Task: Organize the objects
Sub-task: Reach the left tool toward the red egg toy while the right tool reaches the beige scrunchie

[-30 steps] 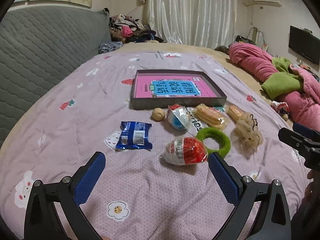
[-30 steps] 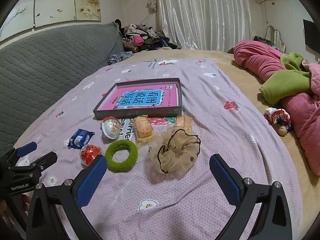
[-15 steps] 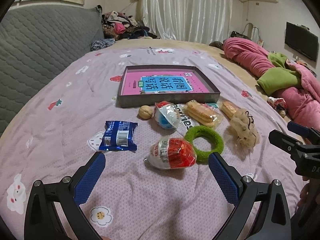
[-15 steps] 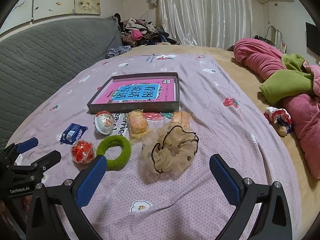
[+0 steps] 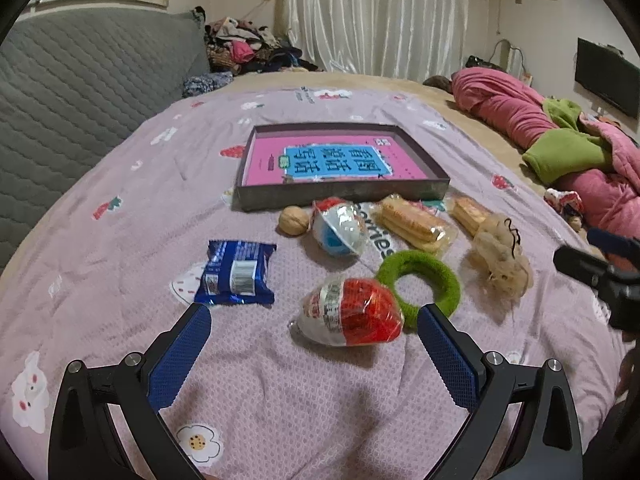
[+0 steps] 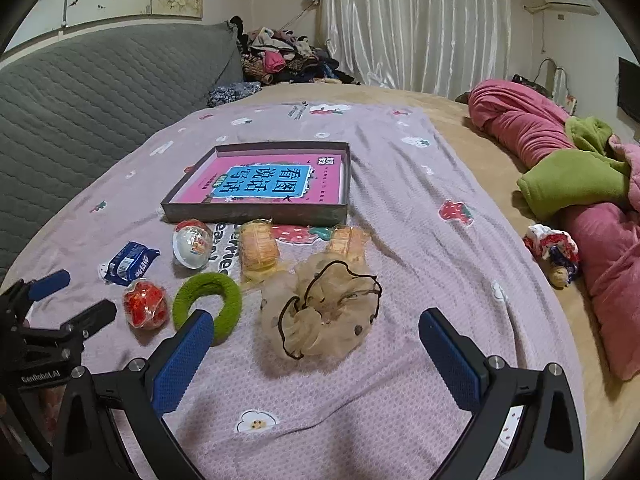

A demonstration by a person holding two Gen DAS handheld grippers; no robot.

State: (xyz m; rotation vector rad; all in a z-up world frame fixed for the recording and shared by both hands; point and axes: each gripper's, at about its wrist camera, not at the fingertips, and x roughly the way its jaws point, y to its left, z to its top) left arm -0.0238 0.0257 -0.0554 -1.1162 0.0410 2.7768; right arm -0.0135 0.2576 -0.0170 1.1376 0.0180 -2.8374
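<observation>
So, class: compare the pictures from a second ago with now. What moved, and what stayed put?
Both open grippers advanced: the left gripper toward the red egg, the right gripper toward the beige scrunchie. Nothing was gripped or released. The snacks, green ring and box lie unmoved.

Pink quilt (image 6: 532, 128) lies beside white curtains (image 6: 408, 24).

red egg toy (image 5: 351, 313), left gripper (image 5: 314, 346) jaws spread

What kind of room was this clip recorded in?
Most likely a bedroom: the items lie on a bed's lilac printed sheet, with a rumpled pink quilt alongside, a grey padded headboard and a curtained window.
</observation>
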